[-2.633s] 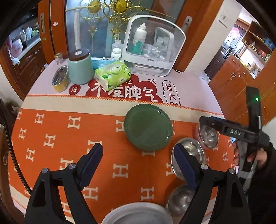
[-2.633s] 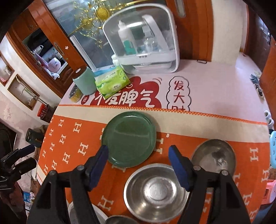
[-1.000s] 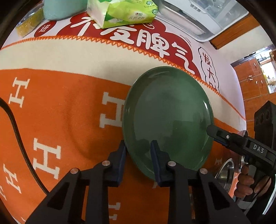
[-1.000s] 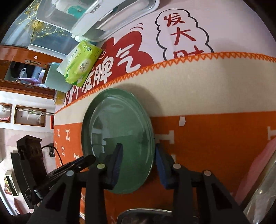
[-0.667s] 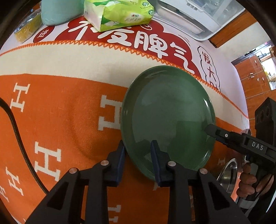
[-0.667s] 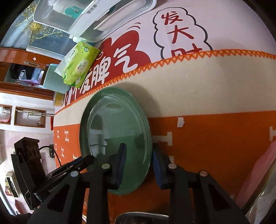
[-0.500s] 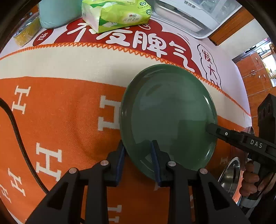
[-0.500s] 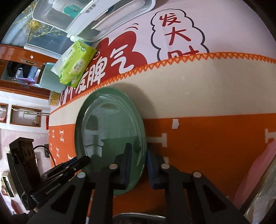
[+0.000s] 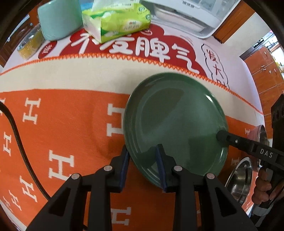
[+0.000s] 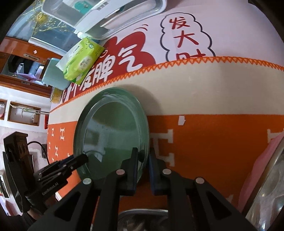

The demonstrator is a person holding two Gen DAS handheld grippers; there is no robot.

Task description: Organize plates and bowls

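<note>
A dark green plate (image 9: 175, 122) is held tilted just above the orange cloth, its left rim raised. My left gripper (image 9: 142, 151) is shut on its near left rim. My right gripper (image 10: 143, 156) is shut on its opposite rim; the plate also shows in the right wrist view (image 10: 113, 131). The right gripper reaches in from the right in the left wrist view (image 9: 223, 137). The left gripper shows at the lower left in the right wrist view (image 10: 83, 158). Steel bowls (image 9: 239, 176) sit at the right, partly hidden.
At the back of the table stand a green tissue pack (image 9: 117, 17), a mint canister (image 9: 56, 17), a foil dish (image 9: 30, 42) and a white storage box (image 9: 182, 12). A steel bowl (image 10: 143, 220) lies under my right gripper.
Both grippers came down from open above the table and closed on opposite rims of the green plate. The right jaws tightened in the last half second. The plate has tipped up and shifted slightly.
</note>
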